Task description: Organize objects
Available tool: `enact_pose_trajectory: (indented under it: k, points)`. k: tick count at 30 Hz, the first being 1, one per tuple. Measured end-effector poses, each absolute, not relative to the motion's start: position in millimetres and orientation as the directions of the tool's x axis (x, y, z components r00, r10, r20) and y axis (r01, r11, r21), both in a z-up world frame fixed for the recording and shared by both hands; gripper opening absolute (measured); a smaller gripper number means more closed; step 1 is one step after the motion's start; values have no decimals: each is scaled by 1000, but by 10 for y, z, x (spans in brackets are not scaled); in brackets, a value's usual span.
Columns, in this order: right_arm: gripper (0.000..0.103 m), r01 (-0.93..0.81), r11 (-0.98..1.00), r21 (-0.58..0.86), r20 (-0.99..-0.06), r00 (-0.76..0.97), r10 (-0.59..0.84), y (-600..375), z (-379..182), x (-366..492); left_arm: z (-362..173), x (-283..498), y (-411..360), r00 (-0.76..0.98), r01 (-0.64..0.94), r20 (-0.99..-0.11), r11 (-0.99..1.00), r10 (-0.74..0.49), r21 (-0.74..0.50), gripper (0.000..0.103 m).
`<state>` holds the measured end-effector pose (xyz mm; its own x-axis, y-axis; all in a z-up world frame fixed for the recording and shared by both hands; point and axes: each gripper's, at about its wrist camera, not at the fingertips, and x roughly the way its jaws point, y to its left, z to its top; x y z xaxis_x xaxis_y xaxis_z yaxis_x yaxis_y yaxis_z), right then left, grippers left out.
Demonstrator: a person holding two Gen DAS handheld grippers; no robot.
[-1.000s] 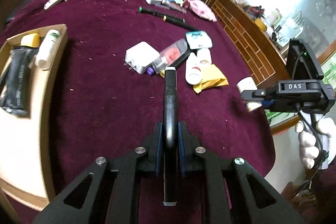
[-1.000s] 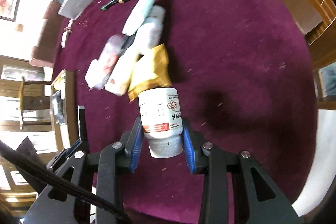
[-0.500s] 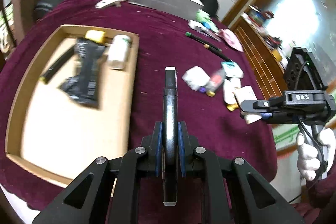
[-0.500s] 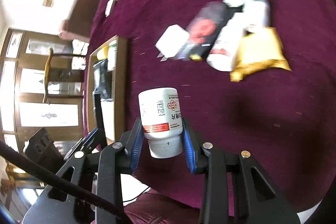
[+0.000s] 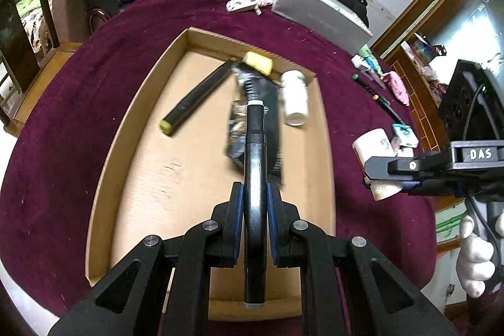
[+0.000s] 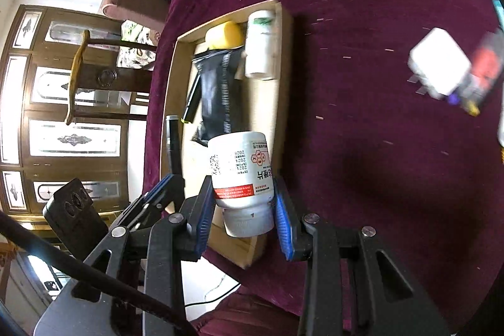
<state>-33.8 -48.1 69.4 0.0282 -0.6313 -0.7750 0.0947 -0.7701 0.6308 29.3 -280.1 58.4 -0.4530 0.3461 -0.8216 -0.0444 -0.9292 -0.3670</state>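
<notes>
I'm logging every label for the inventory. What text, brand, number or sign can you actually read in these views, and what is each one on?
"DAS": raised letters on the body of the right gripper, seen from the left wrist view.
"202…": partial date numbers, upside down, on the white pill bottle held by it; the remaining digits are unreadable.
Chinese characters and a red hexagon logo on that bottle: too blurred to read.
Print on the black pouch in the cardboard tray: blurred, unreadable.
</notes>
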Motion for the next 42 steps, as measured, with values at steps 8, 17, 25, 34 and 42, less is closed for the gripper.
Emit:
enact_pose_trajectory:
  k: [8, 17, 25, 34, 42]
  points:
    - [33, 127, -845, 519, -852, 7, -523, -1019, 555, -456, 438, 59, -3059, -422, -58, -826, -920, 374, -387, 12]
    - [33, 173, -939, 298, -948, -59, -312, -1288, 429, -531, 336, -177, -3029, -377, -102, -845, -924, 380, -370, 12]
    - [33, 165, -957, 240, -965, -62, -253, -1324, 310, -577, 170, -255, -2983, -333, -90, -863, -924, 379, -372, 12]
    - [33, 161, -960, 230, -969, -56, -241, -1274, 303, -637, 141, -241, -3049, -360, -49, -842, -910, 401, -412, 14]
    - [36, 149, -954, 259, -962, -48, -269, -1156, 336, -660, 209, -226, -3087, -370, -23, -827, -895, 422, -446, 47]
